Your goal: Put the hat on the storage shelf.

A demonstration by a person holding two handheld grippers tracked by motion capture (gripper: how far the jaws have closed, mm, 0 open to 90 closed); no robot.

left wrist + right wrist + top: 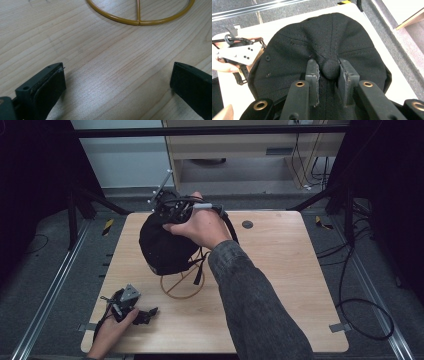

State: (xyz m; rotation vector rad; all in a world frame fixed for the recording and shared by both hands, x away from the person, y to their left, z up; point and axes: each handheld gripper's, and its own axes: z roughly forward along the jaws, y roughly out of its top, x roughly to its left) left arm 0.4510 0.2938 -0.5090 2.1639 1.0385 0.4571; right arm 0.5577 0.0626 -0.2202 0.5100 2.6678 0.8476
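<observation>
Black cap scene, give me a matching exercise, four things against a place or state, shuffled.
1 black cap
2 wire stand
3 left tongs
4 right tongs

A open, empty, low over the table
B shut on the cap's top button
C yellow ring flat on the wood
D draped over the stand

Pairs: 1-D, 2-C, 3-A, 4-B

In the high view the black cap covers the upper part of the yellow wire stand, and the right hand hides the right gripper's jaws. In the left gripper view the stand's base ring is cut off by the top edge. The left gripper's right jaw runs past the right edge.
</observation>
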